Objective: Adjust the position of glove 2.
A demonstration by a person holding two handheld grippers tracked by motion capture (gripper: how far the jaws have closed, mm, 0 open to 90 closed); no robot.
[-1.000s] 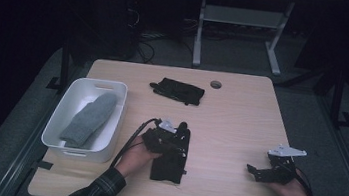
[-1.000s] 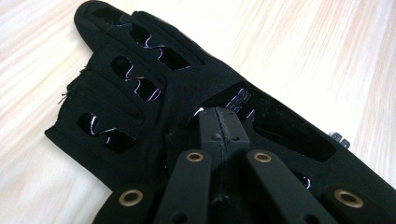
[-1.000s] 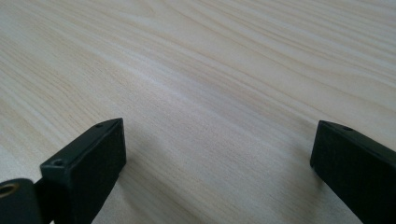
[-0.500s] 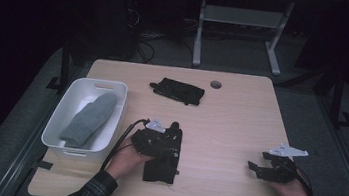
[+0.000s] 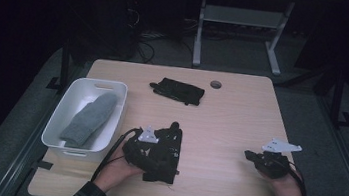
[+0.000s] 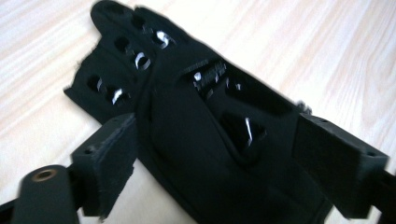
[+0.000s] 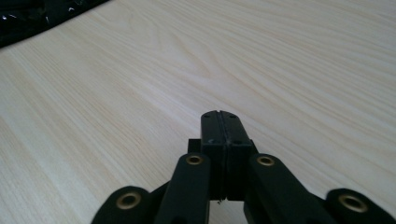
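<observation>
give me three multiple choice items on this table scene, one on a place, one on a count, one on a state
1. Where does the grey sock lie?
A. in the white tub
B. beside the right tool
C. on the floor

2. How many black gloves are on the table?
A. one
B. two
C. four

3. How do the right tool's jaws stand?
A. wide apart
B. pressed together, holding nothing
C. clamped on a glove

Answers:
1 A, the sock rests inside the tub at the table's left edge.
2 B, a near glove lies by the left tool and a far glove lies near the table's far edge.
3 B, the right gripper view shows them touching over bare wood.
</observation>
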